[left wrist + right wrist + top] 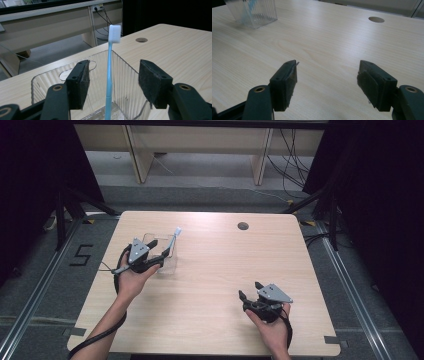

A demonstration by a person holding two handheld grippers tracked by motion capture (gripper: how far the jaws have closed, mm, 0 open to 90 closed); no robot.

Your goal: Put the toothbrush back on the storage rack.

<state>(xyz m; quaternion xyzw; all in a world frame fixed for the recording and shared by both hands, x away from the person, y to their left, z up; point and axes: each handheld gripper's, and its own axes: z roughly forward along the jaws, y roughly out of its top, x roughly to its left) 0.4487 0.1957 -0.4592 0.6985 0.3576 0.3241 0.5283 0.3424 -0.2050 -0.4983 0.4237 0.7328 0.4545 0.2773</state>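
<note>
A clear ribbed plastic cup (161,254) stands on the table (210,285) near its left edge, toward the far left corner. In it stands a toothbrush (109,80) with a light blue handle and white bristles, its head rising well above the rim and leaning toward the far side.

The left gripper (159,258) sits at the near side of the cup. In the left gripper view its jaws stand wide apart, one on each side of the handle, touching neither it nor anything else. The right gripper (250,290) hovers near the table's near right corner, well apart from the cup, its jaws also spread wide with bare wood between them.

The toothbrush is probably very light and stiff, with a thin, smooth handle that could slip or pivot between the pads if pinched loosely. The middle of the handle, above the cup's rim and below the bristles, looks like the best place to take hold, squarely across the flat pads. The cup seems light and thin-walled, so it may slide or tip if the handle drags against its wall; a straight upward lift would likely suit it.
</note>
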